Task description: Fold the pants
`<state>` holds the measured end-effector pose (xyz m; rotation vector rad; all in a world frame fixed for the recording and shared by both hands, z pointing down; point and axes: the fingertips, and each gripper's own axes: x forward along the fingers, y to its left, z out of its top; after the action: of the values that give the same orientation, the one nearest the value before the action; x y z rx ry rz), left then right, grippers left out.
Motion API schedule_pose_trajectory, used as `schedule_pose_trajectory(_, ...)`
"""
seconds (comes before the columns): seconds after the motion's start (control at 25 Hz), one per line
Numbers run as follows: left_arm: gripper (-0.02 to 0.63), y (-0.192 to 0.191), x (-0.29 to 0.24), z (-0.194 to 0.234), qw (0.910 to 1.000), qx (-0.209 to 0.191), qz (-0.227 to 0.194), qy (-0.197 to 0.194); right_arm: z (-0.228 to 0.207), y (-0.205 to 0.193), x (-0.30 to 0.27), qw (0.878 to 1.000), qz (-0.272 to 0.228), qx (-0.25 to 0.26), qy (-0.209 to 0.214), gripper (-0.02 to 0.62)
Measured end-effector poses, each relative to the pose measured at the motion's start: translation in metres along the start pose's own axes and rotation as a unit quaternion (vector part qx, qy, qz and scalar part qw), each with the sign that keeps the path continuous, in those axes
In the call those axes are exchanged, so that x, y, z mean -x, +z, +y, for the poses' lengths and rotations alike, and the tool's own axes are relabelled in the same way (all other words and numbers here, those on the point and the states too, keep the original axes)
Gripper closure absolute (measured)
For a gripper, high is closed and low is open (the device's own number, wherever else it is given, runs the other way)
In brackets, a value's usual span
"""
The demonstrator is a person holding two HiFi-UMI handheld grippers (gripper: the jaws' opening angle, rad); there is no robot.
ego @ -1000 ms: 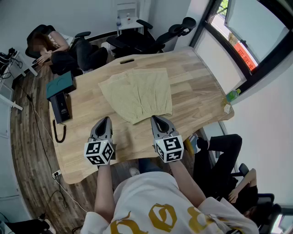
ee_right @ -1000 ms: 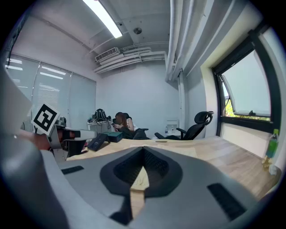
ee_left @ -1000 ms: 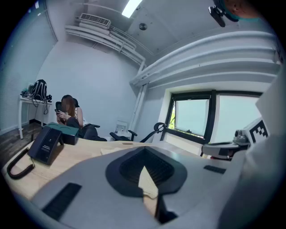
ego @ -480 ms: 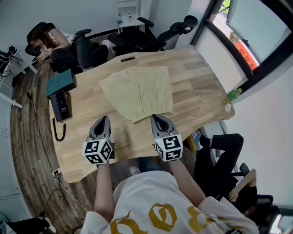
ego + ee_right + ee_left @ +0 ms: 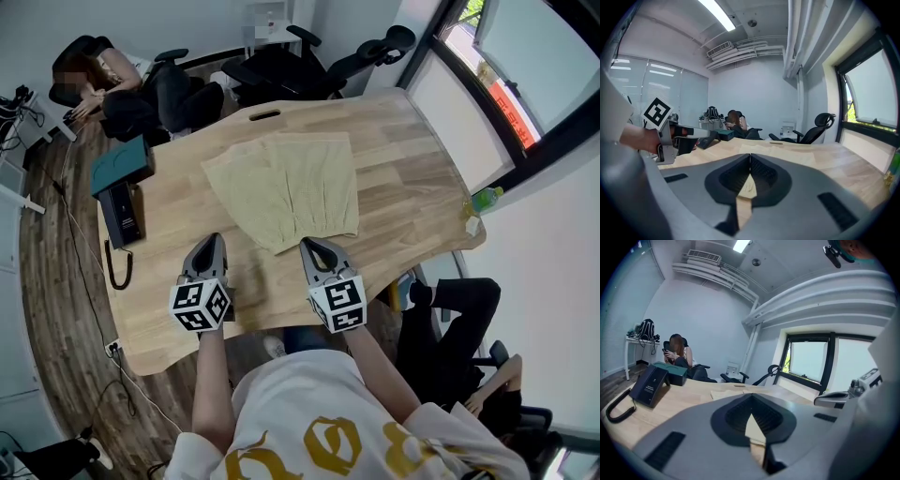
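Observation:
Beige pants (image 5: 281,187) lie flat on the wooden table (image 5: 403,169), with the hem end toward me. My left gripper (image 5: 214,241) hovers over bare wood just left of the near hem, its jaws shut and empty. My right gripper (image 5: 305,245) sits at the near right corner of the hem, jaws shut with nothing between them. The left gripper view has its closed jaws (image 5: 751,398) aimed across the table, the pants (image 5: 725,393) ahead and the right gripper (image 5: 841,398) to the right. The right gripper view has the pants (image 5: 787,149) beyond its closed tips (image 5: 750,158).
A black desk phone (image 5: 123,221) and a teal box (image 5: 122,167) sit at the table's left. A green bottle (image 5: 485,198) stands at the right edge. Office chairs (image 5: 281,70) and a seated person (image 5: 103,89) are beyond the far edge.
Both grippers have come down slightly toward the table, and the right one has drifted a little left toward the hem. The pants have not moved.

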<state>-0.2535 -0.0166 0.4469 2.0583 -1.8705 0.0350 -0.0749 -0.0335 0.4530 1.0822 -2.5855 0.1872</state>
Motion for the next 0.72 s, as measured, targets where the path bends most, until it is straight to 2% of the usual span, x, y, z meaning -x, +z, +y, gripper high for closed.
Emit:
schedule_pose_trajectory(0.32, 0.598, -0.011, -0.027, 0.018, 0.9996, 0.011, 0.021, 0.016, 0.003, -0.014, -0.030, 0.999, 0.026, 0.000, 0.037, 0.588)
schedule_pose_trajectory(0.56, 0.598, -0.022, -0.050, 0.023, 0.9988, 0.003, 0.045, 0.020, 0.012, -0.030, -0.048, 0.996, 0.052, -0.011, 0.074, 0.588)
schedule_pose_trajectory(0.72, 0.597, -0.029, -0.065, 0.038, 0.9982, 0.013, 0.053, 0.026, 0.023, -0.042, -0.063, 0.992, 0.079, 0.001, 0.098, 0.586)
